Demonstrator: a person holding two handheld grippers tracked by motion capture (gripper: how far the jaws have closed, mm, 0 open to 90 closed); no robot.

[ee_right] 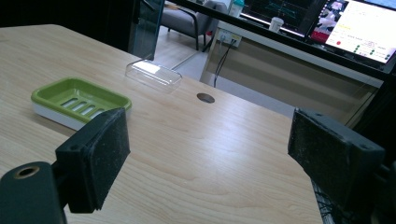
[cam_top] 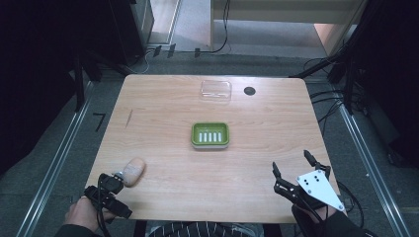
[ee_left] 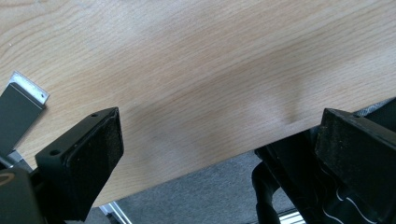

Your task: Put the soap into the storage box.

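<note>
Grippers, two, left [ee_left: 215, 154] and right [ee_right: 210, 158], jaws spread, one green soap dish [cam_top: 210, 135], one soap [cam_top: 133, 171].

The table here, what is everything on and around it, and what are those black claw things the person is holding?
table: one, light wood, middle of the high view
soap dish: one, green with a white slotted base, centre of the table
clear lid: one, transparent plastic, far side of the table, beyond the soap dish
round hole: one, dark, in the tabletop, right of the clear lid
soap bar: one, pale beige, near left corner of the table, just ahead of the left gripper
monitors: at least two, lit, behind the table in the right gripper view
left gripper: one, black, jaws wide apart over the near table edge
right gripper: one, black with a grey plate, jaws wide apart, near right corner
</note>
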